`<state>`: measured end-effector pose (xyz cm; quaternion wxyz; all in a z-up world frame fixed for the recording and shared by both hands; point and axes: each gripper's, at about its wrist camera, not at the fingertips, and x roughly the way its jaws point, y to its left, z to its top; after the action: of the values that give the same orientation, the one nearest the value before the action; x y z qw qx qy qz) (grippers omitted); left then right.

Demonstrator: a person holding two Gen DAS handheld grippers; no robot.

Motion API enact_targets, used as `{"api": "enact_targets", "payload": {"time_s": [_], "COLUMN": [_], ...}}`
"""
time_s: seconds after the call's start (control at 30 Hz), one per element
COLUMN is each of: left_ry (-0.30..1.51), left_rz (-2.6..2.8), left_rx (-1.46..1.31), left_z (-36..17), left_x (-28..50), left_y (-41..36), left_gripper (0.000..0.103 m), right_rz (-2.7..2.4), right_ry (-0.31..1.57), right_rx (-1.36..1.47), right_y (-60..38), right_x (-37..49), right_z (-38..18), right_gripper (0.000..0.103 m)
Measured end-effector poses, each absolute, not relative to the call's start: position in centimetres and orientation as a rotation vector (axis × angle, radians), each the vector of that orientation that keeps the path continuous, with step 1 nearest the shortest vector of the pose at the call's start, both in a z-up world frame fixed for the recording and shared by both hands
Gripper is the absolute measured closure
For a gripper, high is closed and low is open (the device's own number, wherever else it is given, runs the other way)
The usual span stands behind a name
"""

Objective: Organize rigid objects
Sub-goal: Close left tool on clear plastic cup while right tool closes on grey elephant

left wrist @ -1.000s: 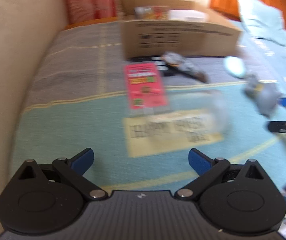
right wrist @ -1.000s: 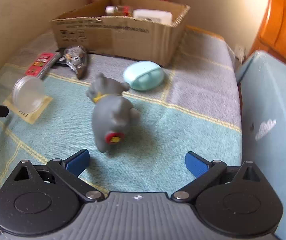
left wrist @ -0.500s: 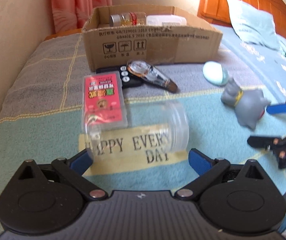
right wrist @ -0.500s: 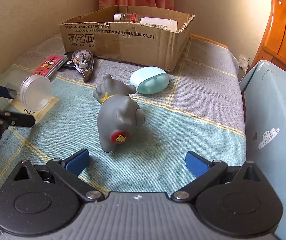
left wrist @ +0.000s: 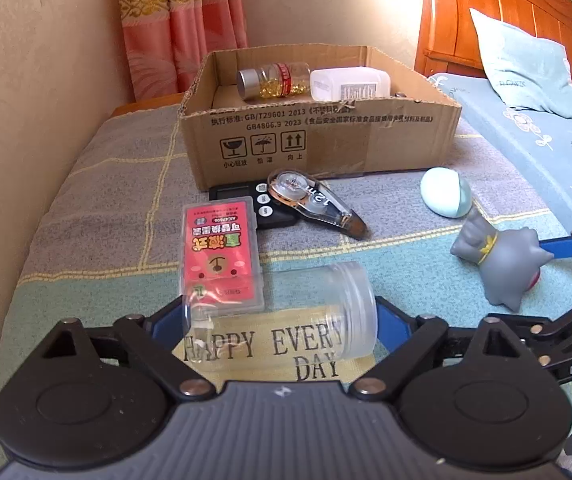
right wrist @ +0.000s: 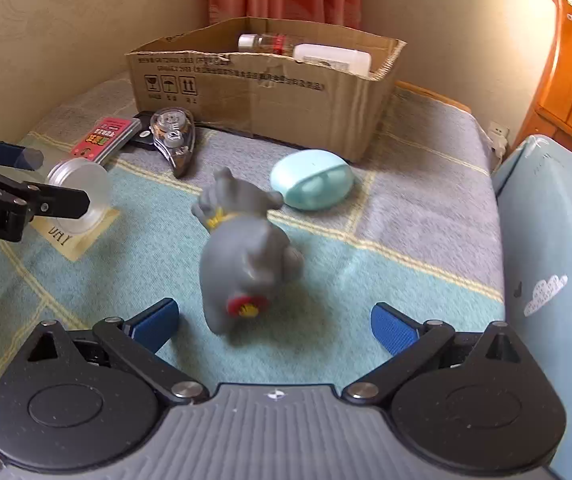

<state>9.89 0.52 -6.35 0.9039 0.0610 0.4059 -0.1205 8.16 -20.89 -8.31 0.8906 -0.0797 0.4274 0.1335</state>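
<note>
A bedroom in a home. Shown by the wooden headboard (left wrist: 505, 12), a pale blue pillow (left wrist: 525, 68) leaning against it, a flower-printed bedsheet (left wrist: 533, 136), pink patterned curtains (left wrist: 182, 20) in the corner, cream wallpaper (left wrist: 38, 60), and a checked blanket (right wrist: 405, 208) spread beside the bed, strewn with household odds and ends around a worn cardboard box (left wrist: 317, 136).

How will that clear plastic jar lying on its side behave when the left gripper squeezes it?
The clear plastic jar looks empty, probably light. Smooth and round, lying sideways, it may roll or slip as the left gripper closes.
</note>
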Motion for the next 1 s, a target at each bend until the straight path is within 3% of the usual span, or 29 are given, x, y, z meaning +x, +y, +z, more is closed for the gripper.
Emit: {"api": "enact_targets", "payload": {"time_s": [0.13, 0.23, 0.73, 0.8, 1.0], "left_ry": [0.858, 0.874, 0.886, 0.888, 0.903], "left_rz": [-0.236, -0.225, -0.239, -0.243, -0.270], "left_rx": [0.120, 0.109, 0.078, 0.085, 0.109], "left_z": [-6.6, -6.7, -6.5, -6.5, -6.1], "left_x": [10.0, 10.2, 10.5, 10.6, 10.7], "left_y": [0.5, 0.4, 0.8, 0.8, 1.0], "left_gripper": [0.011, 0.011, 0.012, 0.012, 0.012], "right_rz": [0.314, 0.343, 0.376, 0.371, 0.367], "right_ry": [0.883, 0.876, 0.845, 0.845, 0.849], "right_rx": [-0.182, -0.188, -0.181, -0.191, -0.217], "right_y": [-20.0, -19.5, -19.4, -19.5, -19.5], "right_x": [8.8, 9.0, 9.7, 9.7, 9.5], "right_z": [-8.3, -8.2, -7.0, -6.9, -6.6], "right_gripper": [0.000, 0.006, 0.039, 0.047, 0.050]}}
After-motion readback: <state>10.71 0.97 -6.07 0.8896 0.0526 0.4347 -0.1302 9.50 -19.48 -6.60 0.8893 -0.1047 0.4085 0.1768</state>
